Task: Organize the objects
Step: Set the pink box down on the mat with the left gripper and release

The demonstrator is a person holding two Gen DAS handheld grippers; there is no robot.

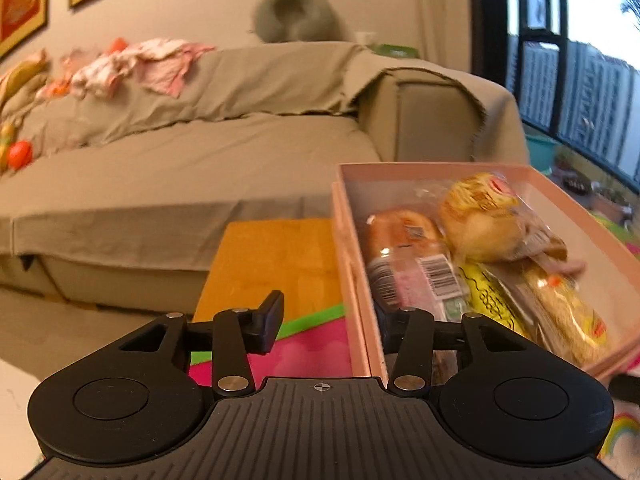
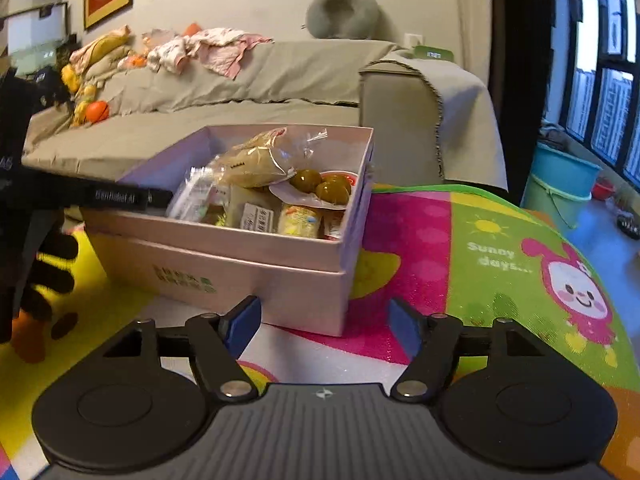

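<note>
A pink cardboard box stands on a colourful play mat, filled with several packaged snacks and a tray of green-brown eggs. In the left wrist view the box wall runs between my left gripper's fingers: one finger outside, the other hidden inside among wrapped buns. The jaws stand wide apart around the wall. My right gripper is open and empty, low over the mat just in front of the box's near corner.
A grey-covered sofa stands behind the box with clothes, toy fruit and an orange ball on it. A grey neck pillow rests on its back. A teal bucket stands by the window at right.
</note>
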